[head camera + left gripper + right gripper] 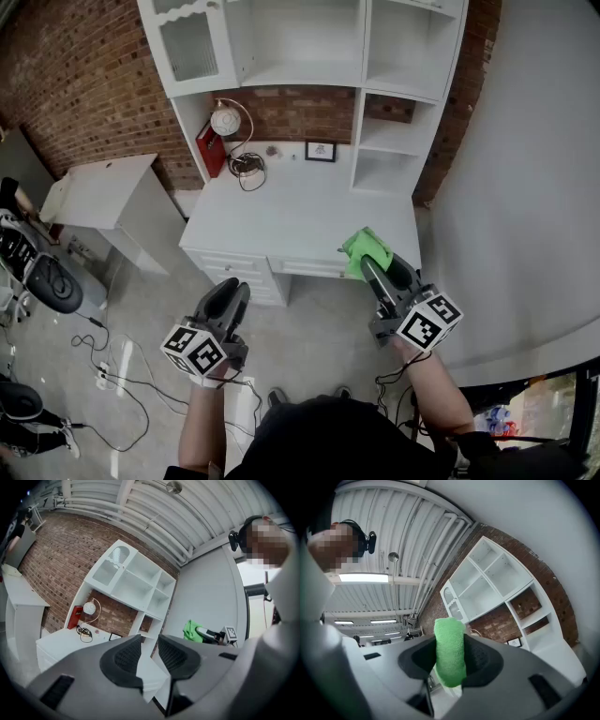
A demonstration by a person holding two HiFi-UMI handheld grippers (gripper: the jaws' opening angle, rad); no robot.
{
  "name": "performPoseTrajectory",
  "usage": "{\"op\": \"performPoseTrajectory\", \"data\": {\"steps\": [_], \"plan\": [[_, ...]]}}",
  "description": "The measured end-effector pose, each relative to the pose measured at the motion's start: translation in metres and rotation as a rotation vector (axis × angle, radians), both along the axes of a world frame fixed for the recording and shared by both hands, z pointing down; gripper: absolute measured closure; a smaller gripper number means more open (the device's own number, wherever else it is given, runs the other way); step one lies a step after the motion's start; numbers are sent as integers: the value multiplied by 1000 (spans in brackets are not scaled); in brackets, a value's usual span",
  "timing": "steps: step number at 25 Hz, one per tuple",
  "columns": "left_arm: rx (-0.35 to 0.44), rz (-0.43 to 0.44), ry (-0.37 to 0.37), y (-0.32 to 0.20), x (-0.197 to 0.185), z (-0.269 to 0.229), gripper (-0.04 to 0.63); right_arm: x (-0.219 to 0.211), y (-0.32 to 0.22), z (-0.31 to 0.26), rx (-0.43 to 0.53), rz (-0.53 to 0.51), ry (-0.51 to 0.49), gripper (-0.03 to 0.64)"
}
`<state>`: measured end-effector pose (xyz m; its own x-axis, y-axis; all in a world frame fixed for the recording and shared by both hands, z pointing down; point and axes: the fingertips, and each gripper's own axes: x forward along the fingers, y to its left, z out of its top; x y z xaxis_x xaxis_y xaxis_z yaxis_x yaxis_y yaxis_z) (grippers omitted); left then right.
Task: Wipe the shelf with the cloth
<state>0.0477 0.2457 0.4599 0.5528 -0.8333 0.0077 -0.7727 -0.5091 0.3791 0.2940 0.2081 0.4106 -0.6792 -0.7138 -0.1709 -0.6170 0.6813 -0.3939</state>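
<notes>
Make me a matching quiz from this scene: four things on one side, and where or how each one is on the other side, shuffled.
1. cloth
2. red book
3. framed picture
4. left gripper

A. back of the desk, next to the shelf
B. jaws slightly apart, nothing between
C. clamped in the right gripper
D. back left of the desk, beside the round lamp

Pairs: 1-C, 2-D, 3-A, 4-B

The white shelf unit [394,103] is cut off at its top by the head view's upper edge. What the small framed picture [321,150] shows is too small to tell. The right gripper [373,265] covers the near end of the green cloth [361,244].
</notes>
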Motion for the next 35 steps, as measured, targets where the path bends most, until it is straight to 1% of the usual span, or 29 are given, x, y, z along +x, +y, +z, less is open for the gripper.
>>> {"op": "performPoseTrajectory", "data": {"steps": [5,7,12,14,17,19,20,24,26,29,31,35], "plan": [[2,-9,-1,0,24,1,484,21,-1,3,2,-12,5,479],[2,-19,-21,-2,35,3,484,31,-5,7,-3,-12,12,479],[10,-58,-160,-3,60,8,485,53,-9,20,-7,-10,60,477],[15,-90,-202,-4,62,6,485,58,-10,19,-1,-17,63,474],[30,-199,-265,-9,51,-1,489,63,-17,17,15,-24,65,474],[48,-262,-285,-12,42,-7,494,69,-23,15,25,-17,59,474],[59,-277,-291,-14,40,-10,494,72,-28,13,32,-10,51,474],[109,-272,-310,-31,35,-22,495,77,-48,4,74,31,15,476],[127,-275,-311,-45,29,-24,499,74,-60,4,84,40,16,476],[149,-295,-313,-75,12,-29,502,66,-81,5,97,56,54,476],[178,-314,-323,-100,-5,-40,503,59,-98,2,114,78,92,476],[280,-324,-336,-162,-34,-76,505,34,-143,-20,167,142,155,477]]}}
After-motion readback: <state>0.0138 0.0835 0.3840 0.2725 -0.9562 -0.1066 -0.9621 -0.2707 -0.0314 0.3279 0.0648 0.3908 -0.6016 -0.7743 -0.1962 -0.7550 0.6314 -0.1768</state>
